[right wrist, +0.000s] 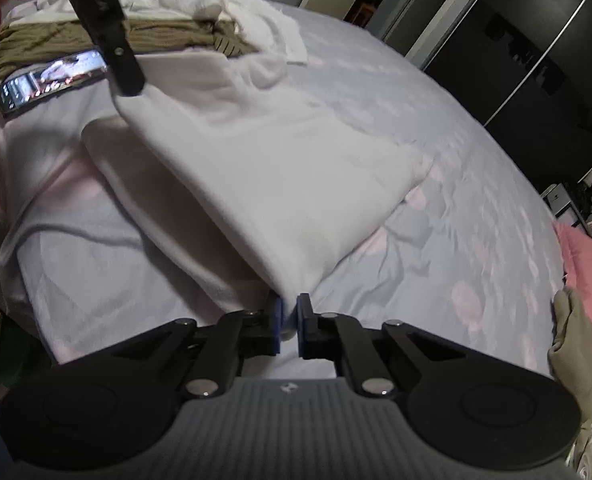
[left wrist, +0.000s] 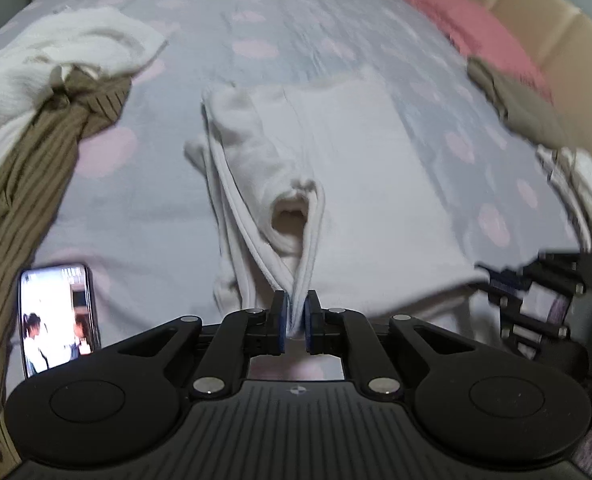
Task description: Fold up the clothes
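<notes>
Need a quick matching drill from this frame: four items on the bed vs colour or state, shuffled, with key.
Things:
1. phone
2. striped shirt
3. white garment
4. pillow

States:
A. pink, by the bed's far edge
B. pinched at its near edge by both tools
C. screen lit, lying flat
D. brown, crumpled in the pile of clothes

Pairs: 1-C, 2-D, 3-B, 4-A

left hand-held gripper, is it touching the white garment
Touching. The left wrist view shows the left hand-held gripper shut on the white garment, its folded edges pinched between the blue pads.
</notes>
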`<act>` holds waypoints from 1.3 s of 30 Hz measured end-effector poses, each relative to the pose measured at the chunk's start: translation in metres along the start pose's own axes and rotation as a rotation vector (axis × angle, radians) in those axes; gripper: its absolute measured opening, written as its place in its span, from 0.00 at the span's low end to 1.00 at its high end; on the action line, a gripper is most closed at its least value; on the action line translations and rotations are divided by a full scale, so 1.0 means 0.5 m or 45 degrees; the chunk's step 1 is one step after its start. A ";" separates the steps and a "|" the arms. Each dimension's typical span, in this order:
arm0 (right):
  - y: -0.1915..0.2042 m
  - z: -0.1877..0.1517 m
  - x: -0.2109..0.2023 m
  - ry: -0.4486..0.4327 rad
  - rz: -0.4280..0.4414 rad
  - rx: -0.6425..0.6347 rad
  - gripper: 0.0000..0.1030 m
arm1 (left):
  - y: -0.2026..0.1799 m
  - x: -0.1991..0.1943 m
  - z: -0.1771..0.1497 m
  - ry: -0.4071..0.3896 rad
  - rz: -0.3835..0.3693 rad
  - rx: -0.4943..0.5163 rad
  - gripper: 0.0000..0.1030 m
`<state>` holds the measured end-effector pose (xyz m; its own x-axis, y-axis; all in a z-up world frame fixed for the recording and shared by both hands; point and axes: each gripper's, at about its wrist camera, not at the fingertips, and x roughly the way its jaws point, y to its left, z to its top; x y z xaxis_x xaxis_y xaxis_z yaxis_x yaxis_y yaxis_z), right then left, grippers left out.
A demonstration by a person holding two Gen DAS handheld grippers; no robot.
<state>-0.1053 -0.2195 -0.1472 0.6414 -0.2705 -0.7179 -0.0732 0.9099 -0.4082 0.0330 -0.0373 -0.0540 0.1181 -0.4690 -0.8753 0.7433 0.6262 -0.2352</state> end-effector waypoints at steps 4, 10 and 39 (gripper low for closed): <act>0.004 -0.008 0.022 0.083 0.066 0.005 0.07 | 0.005 0.046 -0.016 0.113 0.048 0.024 0.05; 0.009 -0.017 0.031 0.130 0.103 -0.006 0.08 | 0.006 0.070 -0.018 0.145 0.084 0.039 0.06; -0.151 0.065 0.067 -0.125 0.228 0.538 0.51 | -0.016 0.054 0.079 -0.209 0.096 0.070 0.27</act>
<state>-0.0531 -0.2872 -0.1220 0.7178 -0.0850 -0.6910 0.1150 0.9934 -0.0027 0.0561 -0.0797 -0.0593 0.2774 -0.5202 -0.8077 0.7626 0.6306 -0.1442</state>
